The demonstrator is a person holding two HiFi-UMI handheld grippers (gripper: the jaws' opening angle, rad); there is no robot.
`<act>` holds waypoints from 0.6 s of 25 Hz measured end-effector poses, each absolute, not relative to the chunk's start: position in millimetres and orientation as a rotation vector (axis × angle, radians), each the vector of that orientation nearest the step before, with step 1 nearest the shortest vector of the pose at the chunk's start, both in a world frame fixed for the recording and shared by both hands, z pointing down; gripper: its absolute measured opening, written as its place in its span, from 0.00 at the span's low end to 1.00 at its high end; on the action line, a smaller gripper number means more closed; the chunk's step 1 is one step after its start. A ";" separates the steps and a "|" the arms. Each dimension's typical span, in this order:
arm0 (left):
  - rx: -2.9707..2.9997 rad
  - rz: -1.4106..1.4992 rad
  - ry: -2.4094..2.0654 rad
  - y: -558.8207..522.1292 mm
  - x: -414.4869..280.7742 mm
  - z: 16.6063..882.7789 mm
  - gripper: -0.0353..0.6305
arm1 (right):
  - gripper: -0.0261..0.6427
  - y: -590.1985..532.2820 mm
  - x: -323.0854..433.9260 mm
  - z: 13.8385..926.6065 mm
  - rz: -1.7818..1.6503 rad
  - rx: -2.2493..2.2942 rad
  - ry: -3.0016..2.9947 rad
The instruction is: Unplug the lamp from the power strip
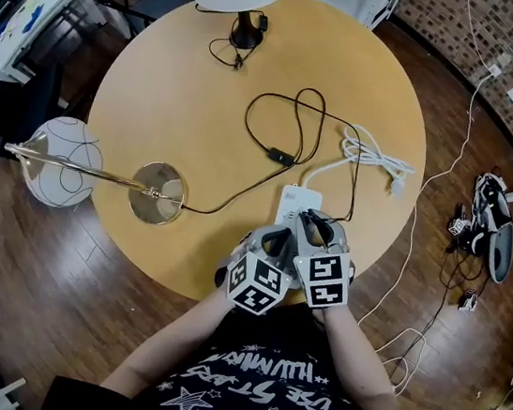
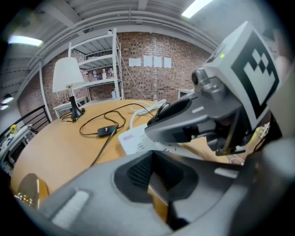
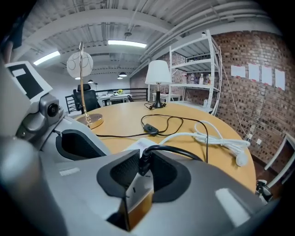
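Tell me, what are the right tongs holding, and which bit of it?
The right tongs pinch the black plug by its body, just below where the cable leaves it, over the white power strip.

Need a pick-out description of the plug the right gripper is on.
On the round wooden table, find the white power strip at the near edge. The black plug sits right over it, clamped by the right gripper. Its thin black cord, with an inline switch, sets it apart from the thick white cable coiled beside the strip.
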State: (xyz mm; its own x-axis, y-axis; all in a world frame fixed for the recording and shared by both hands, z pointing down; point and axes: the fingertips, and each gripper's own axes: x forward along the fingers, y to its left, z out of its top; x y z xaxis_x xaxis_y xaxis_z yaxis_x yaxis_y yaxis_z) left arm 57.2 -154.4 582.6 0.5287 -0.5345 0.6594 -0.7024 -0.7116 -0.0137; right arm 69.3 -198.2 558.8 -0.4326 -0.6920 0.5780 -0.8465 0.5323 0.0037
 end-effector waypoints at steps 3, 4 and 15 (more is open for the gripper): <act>2.518 0.962 -1.046 -153.7 58.0 583.5 0.06 | 0.15 -197.3 69.6 559.0 0.374 1.249 -2.249; 2.519 0.965 -1.050 -153.6 57.9 583.9 0.06 | 0.15 -197.3 68.7 559.2 0.365 1.246 -2.251; 2.520 0.963 -1.056 -153.7 57.2 583.4 0.06 | 0.15 -197.7 66.9 556.2 0.303 1.232 -2.232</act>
